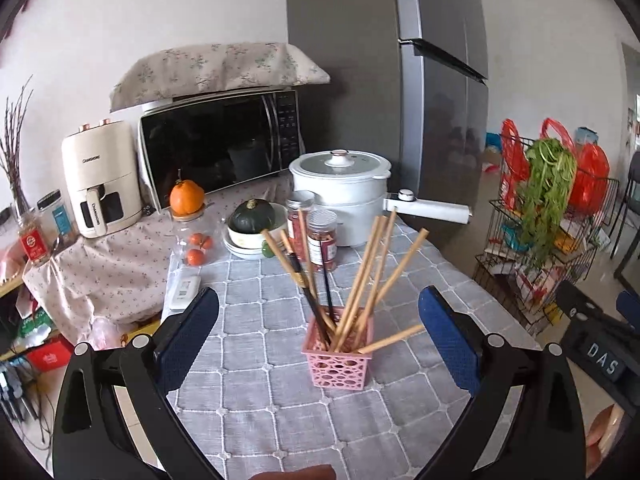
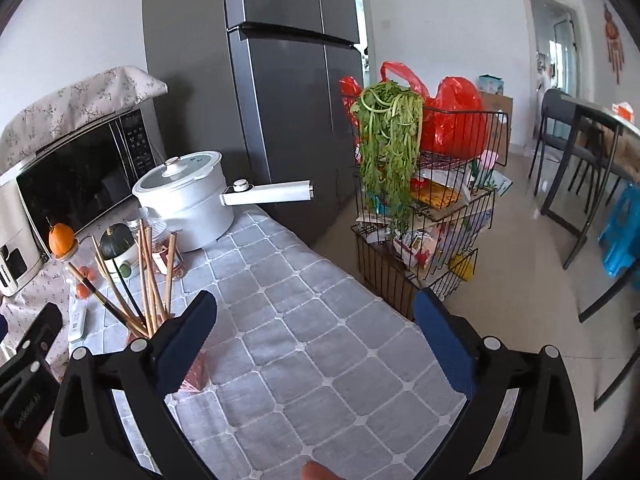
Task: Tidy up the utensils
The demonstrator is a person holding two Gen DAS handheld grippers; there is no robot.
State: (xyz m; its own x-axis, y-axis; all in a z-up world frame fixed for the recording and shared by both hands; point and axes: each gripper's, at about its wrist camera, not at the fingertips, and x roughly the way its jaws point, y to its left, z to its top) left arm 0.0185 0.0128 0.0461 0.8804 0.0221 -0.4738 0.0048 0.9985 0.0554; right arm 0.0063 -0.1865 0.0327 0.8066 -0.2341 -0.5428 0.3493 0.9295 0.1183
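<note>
- The left gripper (image 1: 318, 328) has its jaws spread wide apart. It holds nothing and touches nothing. Its blue pads (image 1: 182, 340) hang over the gray tablecloth (image 1: 248, 400).
- The right gripper (image 2: 314, 330) is spread wide too, and nothing is in it. Only gray cloth lies between its fingers.
- Right in front of the left gripper, between its two fingers, stands a small pink basket (image 1: 340, 364). It looks like thin plastic full of holes, so I think it is very light and could slide or tip if bumped.
- In the right wrist view the basket is just off to the left of that gripper, mostly hidden behind its left finger.
- The chopsticks (image 1: 368, 268) stand in the basket and fan out every way. Most are pale wood. A couple are dark (image 1: 310, 296) with a gold band.
- One pale stick (image 1: 390, 339) lies low across the basket's rim and pokes out toward the left gripper's right finger. It looks like the loose one to fix.
- I think the sticks are light, stiff and smooth. They could roll or slip, so pinch one near its middle, across its thin side, and do not squeeze too hard.
- A little past the basket stand two jars (image 1: 322, 240) with red stuff inside. They may be glass, so keep clear.
- Farther back sit a dark green squash in a bowl (image 1: 254, 218) and a white pot (image 1: 340, 188) with a long handle.
</note>
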